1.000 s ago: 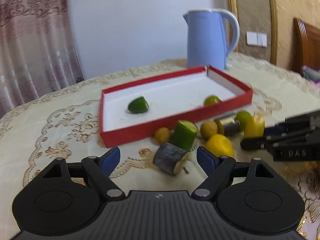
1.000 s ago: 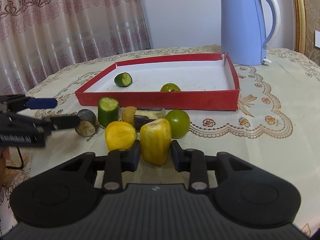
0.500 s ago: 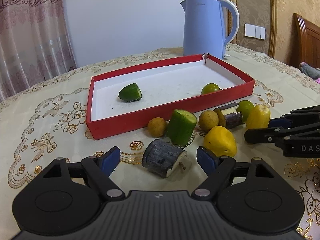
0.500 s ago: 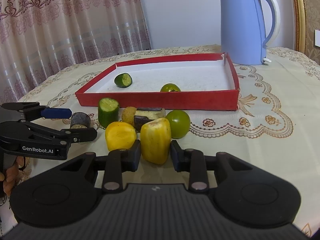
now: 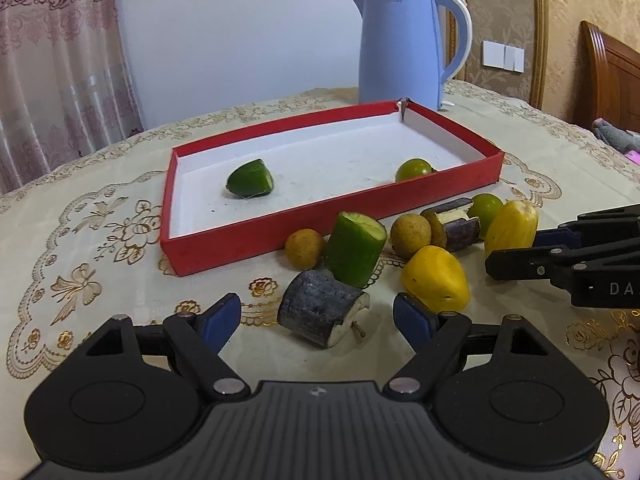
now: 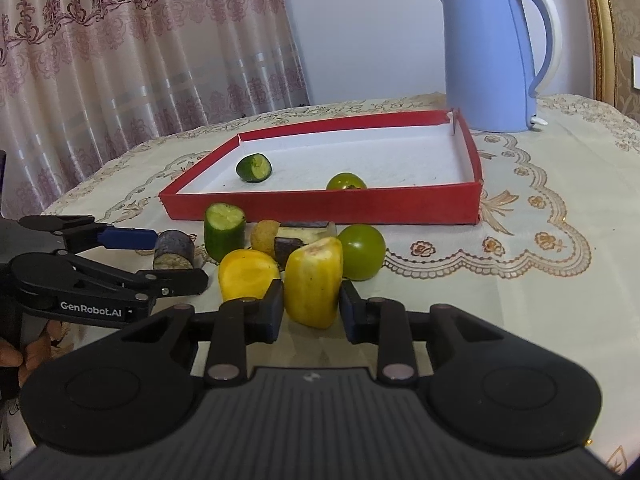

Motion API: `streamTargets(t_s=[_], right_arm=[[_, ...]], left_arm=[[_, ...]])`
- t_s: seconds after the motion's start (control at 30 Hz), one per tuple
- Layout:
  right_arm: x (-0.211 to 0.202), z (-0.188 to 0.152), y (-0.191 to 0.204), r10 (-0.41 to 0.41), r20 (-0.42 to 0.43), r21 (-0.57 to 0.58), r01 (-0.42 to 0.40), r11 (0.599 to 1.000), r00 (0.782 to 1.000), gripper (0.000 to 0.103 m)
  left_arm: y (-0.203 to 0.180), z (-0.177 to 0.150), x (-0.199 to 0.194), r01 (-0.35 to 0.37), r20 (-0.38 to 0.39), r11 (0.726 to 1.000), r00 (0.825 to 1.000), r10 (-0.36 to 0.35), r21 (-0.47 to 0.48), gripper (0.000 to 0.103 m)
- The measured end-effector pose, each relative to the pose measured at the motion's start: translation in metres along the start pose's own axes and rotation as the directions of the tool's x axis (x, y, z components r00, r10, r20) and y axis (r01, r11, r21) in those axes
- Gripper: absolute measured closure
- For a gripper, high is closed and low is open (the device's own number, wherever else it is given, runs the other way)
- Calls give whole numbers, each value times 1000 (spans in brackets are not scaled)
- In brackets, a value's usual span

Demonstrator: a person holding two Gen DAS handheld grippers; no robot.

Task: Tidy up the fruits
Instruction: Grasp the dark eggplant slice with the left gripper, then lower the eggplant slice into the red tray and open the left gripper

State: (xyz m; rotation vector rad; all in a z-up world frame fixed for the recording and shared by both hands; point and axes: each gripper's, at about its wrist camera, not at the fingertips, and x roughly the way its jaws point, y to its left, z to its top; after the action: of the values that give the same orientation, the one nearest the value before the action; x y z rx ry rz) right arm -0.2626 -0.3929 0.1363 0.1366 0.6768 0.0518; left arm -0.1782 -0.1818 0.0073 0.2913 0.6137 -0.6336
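Hiding behind fruit: dark sugarcane piece [image 6: 306,237].

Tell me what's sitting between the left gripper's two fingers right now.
In the left wrist view, the dark purple cut chunk lies on the tablecloth between the left gripper's open fingers, touching neither.

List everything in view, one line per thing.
tray: 1, red with white floor, mid-table.
cucumber pieces: 2, green; one in tray, one standing before it.
green fruits: 2; one in tray, one outside.
brown fruits: 2, before tray.
dark cane pieces: 2; one between left tongs, one by brown fruit.
yellow pieces: 2; one on cloth, one gripped.
kettle: 1, blue, behind tray.
tablecloth: 1, cream, gold embroidery.
curtain: pink, left.
left tongs: open.
right tongs: shut on yellow piece.
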Motion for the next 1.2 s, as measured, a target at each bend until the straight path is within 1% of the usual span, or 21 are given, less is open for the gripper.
streamTargets(t_s=[0.07,0.1,0.13,0.2,0.33,0.53,0.63,0.77,0.87,0.9,1.0,1.1,1.2], right_arm=[[0,0,-1,1,0,4,-1,1000,1000,75],[0,0,-1,2,1,6,-2,1000,1000,75],[0,0,-1,4,1,8,-4,1000,1000,75],[0,0,-2,8,1,13,-8,1000,1000,75],[1,1,-2,11,-4,14,-10,1000,1000,75],[1,0,-3,12,-3,16,-12,1000,1000,75],[1,0,-3,12,-3,14,-12,1000,1000,75],[1,1,-3,12,-4,17,-11,1000,1000,75],[1,0,-3,11,-6,18,-11,1000,1000,75],[1,0,-3,10,-7,18,-10,1000,1000,75],[2,1,-3,10,-11,18,-9,1000,1000,75],[2,1,-3,10,-11,19,-10,1000,1000,75],[2,0,-3,12,-12,20,-12,1000,1000,75]], left_arm=[[2,1,3,34,-12,999,999,-34,-7,37],[3,2,4,46,-21,999,999,-46,-14,52],[3,2,4,38,-17,999,999,-38,-20,56],[5,2,4,32,-19,999,999,-33,-31,56],[2,2,2,13,-19,1000,1000,-13,-21,57],[4,8,-14,-17,31,1000,999,18,-17,57],[7,24,-18,-34,66,999,997,35,-14,57],[9,57,-19,-57,129,998,990,58,-11,57],[9,78,-10,-83,157,997,984,84,-12,57],[10,83,-3,-94,156,995,983,96,-21,57],[17,89,23,-116,105,991,987,123,-74,57],[21,81,40,-134,61,987,988,140,-92,57],[27,74,51,-142,38,983,988,147,-113,57]])
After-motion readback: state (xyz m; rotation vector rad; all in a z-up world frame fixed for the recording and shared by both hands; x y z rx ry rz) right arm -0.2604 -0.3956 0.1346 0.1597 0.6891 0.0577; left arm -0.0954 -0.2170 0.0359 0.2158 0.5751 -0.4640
